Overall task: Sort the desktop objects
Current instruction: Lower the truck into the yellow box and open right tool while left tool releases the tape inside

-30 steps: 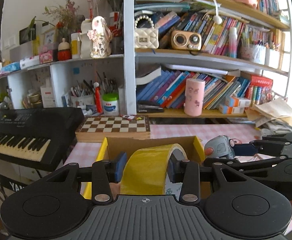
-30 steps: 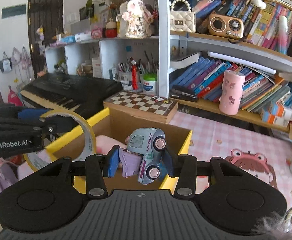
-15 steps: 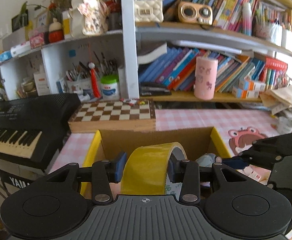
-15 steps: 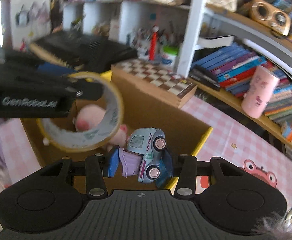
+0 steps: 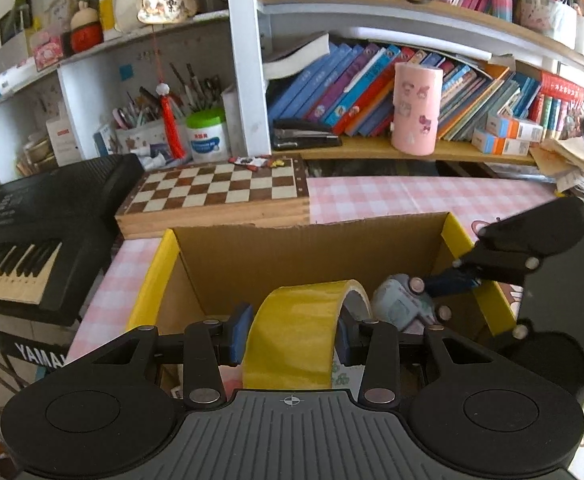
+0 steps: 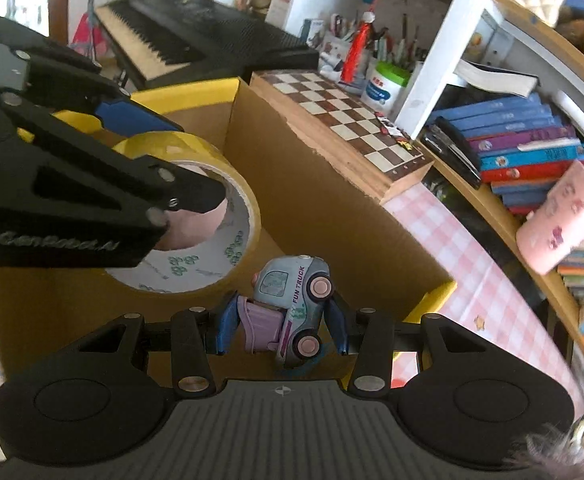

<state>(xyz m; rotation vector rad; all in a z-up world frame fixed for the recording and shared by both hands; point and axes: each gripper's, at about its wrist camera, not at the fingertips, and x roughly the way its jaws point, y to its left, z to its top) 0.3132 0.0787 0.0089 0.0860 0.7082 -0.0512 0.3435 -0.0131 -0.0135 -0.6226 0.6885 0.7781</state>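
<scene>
Both grippers hold their loads over the cardboard box point(image 5: 312, 248).
The left gripper point(image 5: 290, 336) clamps a yellow tape roll point(image 5: 296, 336); the right gripper point(image 6: 282, 326) pinches a toy truck point(image 6: 292, 300).

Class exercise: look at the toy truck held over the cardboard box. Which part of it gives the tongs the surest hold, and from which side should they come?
Grip the toy truck across its roof and underside, coming from the rear, as the right tongs do now. Its short, rounded body fits between the pads, and the wheels face sideways, clear of them. The cardboard box lies open below.
</scene>
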